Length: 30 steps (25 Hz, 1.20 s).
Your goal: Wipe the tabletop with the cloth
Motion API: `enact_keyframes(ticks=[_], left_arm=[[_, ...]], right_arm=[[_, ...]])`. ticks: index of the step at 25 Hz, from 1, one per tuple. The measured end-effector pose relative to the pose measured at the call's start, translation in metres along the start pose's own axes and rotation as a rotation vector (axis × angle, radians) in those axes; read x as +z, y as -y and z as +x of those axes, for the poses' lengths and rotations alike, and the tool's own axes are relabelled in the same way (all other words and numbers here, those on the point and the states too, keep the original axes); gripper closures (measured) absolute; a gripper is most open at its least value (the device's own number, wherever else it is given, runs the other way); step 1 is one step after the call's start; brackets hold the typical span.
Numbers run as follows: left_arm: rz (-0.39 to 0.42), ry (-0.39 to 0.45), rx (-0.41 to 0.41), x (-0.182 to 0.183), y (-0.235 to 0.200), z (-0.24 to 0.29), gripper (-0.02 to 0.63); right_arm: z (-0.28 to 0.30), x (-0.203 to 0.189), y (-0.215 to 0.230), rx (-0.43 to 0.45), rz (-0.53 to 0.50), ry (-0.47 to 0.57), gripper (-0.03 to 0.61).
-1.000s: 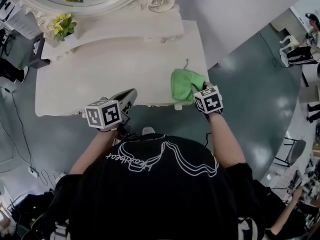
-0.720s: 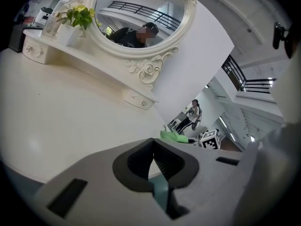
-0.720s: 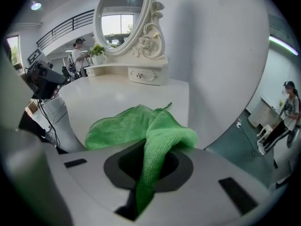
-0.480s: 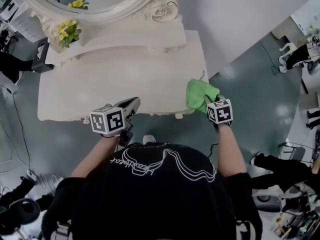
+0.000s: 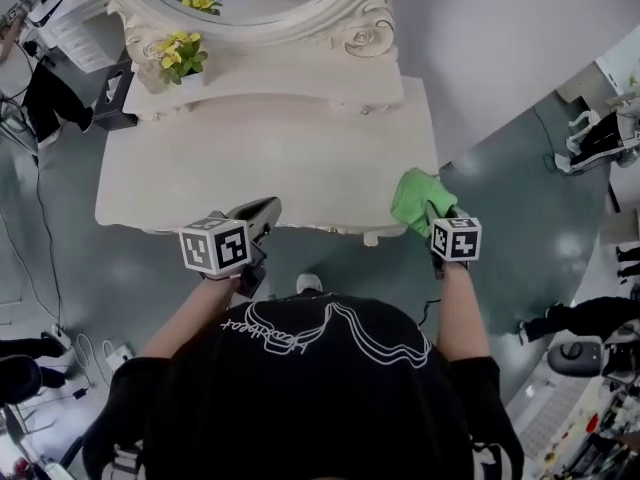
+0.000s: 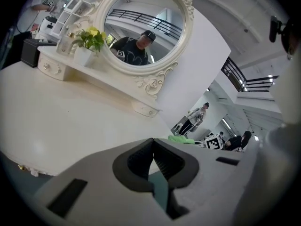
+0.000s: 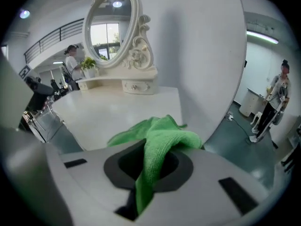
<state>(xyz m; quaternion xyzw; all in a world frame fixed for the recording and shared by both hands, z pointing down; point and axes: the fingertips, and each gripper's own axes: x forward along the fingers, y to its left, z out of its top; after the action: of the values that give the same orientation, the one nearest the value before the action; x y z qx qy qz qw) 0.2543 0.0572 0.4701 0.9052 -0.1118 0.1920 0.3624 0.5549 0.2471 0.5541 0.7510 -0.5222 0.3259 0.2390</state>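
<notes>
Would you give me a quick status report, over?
Right gripper shut on green cloth at right front corner of tabletop. Left gripper shut, empty, near front edge. Flower pot on back shelf, not in the way.

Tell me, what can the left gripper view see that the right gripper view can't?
Only the left gripper view: the left gripper, jaws shut on nothing, and the person's reflection in the mirror. Only the right gripper view: the right gripper up close, jaws clamped on the green cloth. Both: the white tabletop, the mirror, the potted yellow flowers and the cloth.
</notes>
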Motion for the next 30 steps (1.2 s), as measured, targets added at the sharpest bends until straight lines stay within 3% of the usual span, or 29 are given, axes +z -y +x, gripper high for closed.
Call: enact_keyframes(ticks=[5, 12, 21, 30], left_arm=[[0.061, 0.064, 0.007, 0.020, 0.006, -0.050, 0.609], [0.186, 0.161, -0.029, 0.044, 0.033, -0.132, 0.609], [0.298, 0.207, -0.108, 0.029, 0.066, -0.216, 0.609], [0.322, 0.215, -0.113, 0.013, 0.050, -0.261, 0.609]], right_arm=[[-0.032, 0.067, -0.095, 0.171, -0.012, 0.177, 0.552], [-0.115, 0.150, -0.239, 0.354, -0.167, 0.433, 0.552], [-0.210, 0.146, -0.384, 0.519, -0.251, 0.615, 0.552], [-0.229, 0.126, -0.444, 0.584, -0.201, 0.646, 0.552]])
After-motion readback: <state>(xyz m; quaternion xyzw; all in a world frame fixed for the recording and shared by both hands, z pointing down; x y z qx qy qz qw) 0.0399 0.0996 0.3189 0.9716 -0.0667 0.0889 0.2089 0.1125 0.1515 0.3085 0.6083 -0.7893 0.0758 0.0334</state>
